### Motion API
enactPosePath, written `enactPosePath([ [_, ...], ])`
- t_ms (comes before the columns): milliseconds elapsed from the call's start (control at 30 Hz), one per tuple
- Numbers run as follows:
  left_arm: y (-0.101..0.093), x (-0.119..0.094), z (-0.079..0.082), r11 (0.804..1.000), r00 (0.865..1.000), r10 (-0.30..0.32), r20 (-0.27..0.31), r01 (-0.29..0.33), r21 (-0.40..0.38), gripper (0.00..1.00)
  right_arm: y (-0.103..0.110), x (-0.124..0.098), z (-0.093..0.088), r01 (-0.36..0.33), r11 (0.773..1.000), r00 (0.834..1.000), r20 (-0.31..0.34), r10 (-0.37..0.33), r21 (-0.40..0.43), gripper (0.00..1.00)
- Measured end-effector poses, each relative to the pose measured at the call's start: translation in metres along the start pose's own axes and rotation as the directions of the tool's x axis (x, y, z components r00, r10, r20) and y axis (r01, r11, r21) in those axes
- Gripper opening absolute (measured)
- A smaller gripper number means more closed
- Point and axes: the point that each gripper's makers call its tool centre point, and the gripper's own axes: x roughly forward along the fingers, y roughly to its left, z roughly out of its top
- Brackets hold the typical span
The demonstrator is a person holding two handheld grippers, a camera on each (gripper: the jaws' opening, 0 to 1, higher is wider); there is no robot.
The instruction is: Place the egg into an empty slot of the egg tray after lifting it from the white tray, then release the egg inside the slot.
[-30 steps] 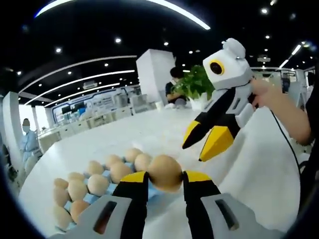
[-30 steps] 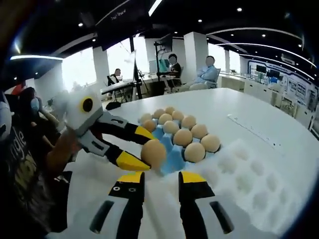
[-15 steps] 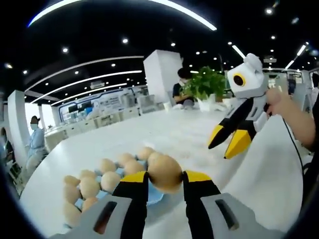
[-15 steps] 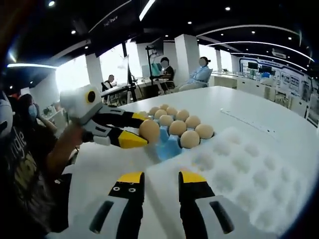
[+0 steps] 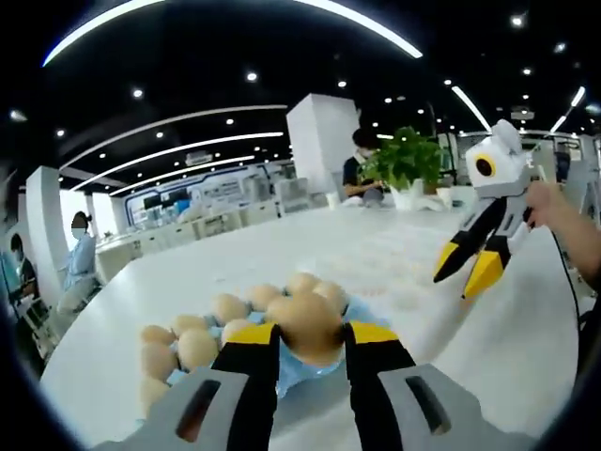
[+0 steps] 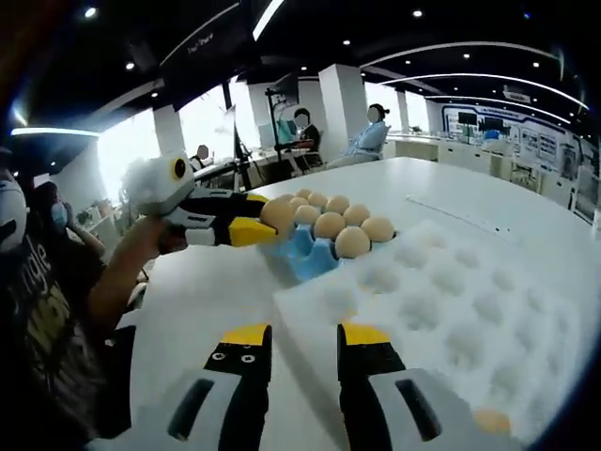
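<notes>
Carried closer, the egg (image 5: 302, 326) now hangs over the blue egg tray (image 5: 310, 365) — clamped between the left gripper (image 5: 306, 340) jaws; right gripper (image 6: 293, 346) jaws gape, holding nothing.

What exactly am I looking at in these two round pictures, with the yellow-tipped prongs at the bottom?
Those prongs are handheld two-jaw grippers; a person holds one in each hand, and each carries a fisheye camera looking along its jaws. In the left gripper view, the left gripper clamps a brown egg above the blue egg tray, which is partly filled with eggs. The right gripper hangs open farther off. The right gripper view looks over the white foam tray with round dimples on the white table; its own jaws stand apart, holding nothing, and the left gripper is seen carrying the egg at the blue tray's edge.
</notes>
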Motion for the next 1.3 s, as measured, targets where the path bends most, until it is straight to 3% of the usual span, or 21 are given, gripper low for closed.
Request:
enactPosePath([
  [167,0.014,0.000,-0.002,1.000,1.000,0.028,-0.003,-0.028,-0.007,0.27,-0.002,-0.002,-0.002,0.003,1.000,1.000,-0.004,-0.003,0.013,0.29],
  [333,0.016,0.000,-0.003,0.999,0.999,0.034,-0.004,-0.034,-0.006,0.27,-0.003,-0.002,-0.010,0.009,1.000,1.000,-0.017,-0.009,0.015,0.29],
  [967,0.037,0.001,-0.017,0.996,0.996,0.081,-0.033,-0.082,-0.034,0.27,-0.002,-0.004,-0.009,0.020,1.000,1.000,-0.011,-0.019,0.014,0.30],
  [1300,0.038,0.002,-0.022,0.995,0.994,0.090,-0.056,-0.092,-0.030,0.27,-0.002,-0.003,-0.010,0.020,1.000,1.000,-0.011,-0.020,0.018,0.30],
])
